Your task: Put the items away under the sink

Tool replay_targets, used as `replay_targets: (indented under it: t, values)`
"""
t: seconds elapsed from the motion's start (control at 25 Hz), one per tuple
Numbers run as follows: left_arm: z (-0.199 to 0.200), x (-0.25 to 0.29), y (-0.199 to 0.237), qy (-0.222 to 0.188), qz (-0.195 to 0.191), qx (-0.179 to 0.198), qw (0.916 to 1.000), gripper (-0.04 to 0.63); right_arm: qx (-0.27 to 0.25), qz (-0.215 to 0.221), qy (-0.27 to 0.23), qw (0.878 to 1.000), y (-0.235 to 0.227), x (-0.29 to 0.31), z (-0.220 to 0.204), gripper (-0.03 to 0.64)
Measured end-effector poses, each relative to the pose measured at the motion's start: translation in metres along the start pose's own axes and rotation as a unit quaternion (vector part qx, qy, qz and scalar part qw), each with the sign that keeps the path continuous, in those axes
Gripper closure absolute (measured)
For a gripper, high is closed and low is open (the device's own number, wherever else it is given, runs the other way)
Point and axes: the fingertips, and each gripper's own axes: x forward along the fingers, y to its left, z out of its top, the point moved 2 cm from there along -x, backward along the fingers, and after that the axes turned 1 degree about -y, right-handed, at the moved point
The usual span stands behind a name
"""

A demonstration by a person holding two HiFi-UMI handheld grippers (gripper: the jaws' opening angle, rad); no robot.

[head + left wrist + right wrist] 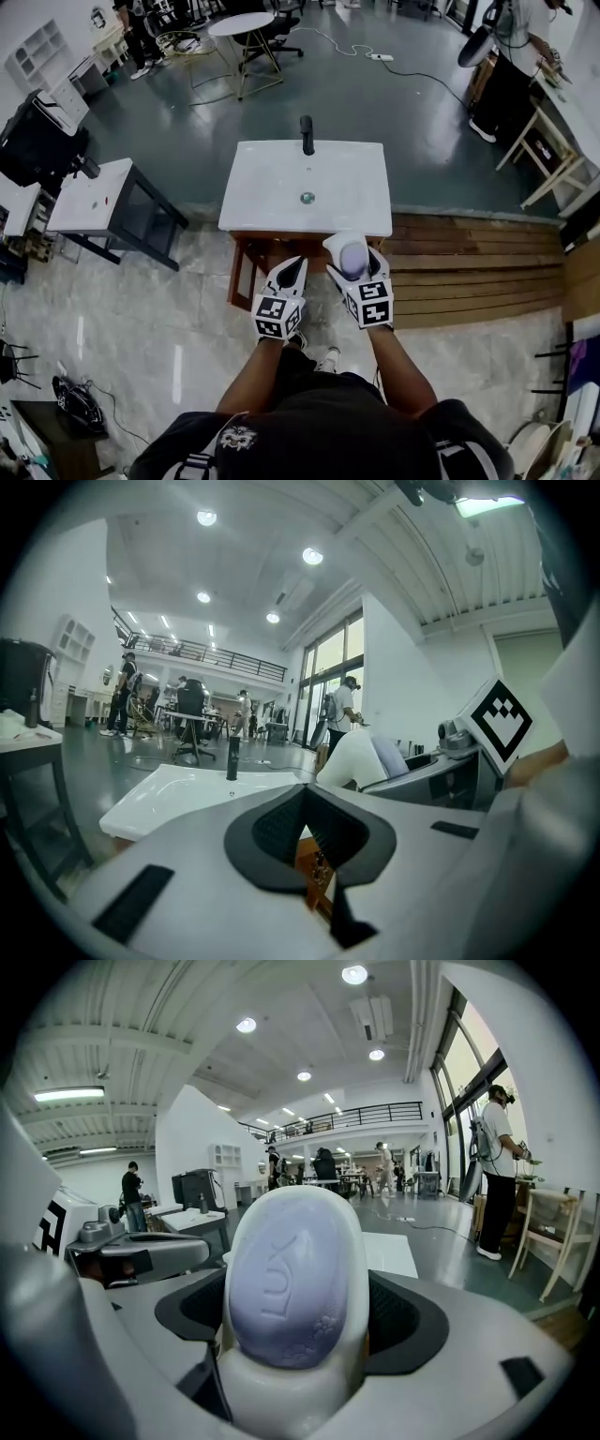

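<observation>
Soap is the load here: a lilac oval bar of soap (292,1274) with an embossed face, lying in a smooth white soap dish (286,1393). Our right gripper (305,1309) pinches that dish by its two long sides, the dark pads pressed against its walls. We hold it in the air just in front of the white rectangular sink basin (272,187), above the brown wooden cabinet (246,258) that carries it.

We judge the bar to be hard, light and slick. It looks merely seated in the dish, not fixed, so any steep tilt could let it slide out. The dish seems stiff and glossy, so a grip on its side walls, low down, suits it better than any hold on the soap itself.

Our left gripper (305,803) is empty, its jaws pressed together at the tips, with only a sliver of brown wood showing through the gap beneath them.

As for containers, the dish holds just the one bar. The basin shows only its drain (307,198) and the black tap (307,134) at its back. We cannot see inside the cabinet from here.
</observation>
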Motion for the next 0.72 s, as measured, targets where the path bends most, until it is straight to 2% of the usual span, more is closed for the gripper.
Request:
replay_targets:
  t: [0.36, 0.72]
  values:
    - [-0.01, -0.014, 0.019, 0.005, 0.007, 0.002, 1.0, 0.595, 0.001, 0.002, 0.015, 1.0, 0.021, 0.015, -0.017, 0.155]
    - [-0.03, -0.015, 0.056, 0.016, -0.003, 0.011, 0.9998, 0.595, 0.014, -0.034, 0.029, 0.999, 0.038, 0.044, -0.044, 0.153]
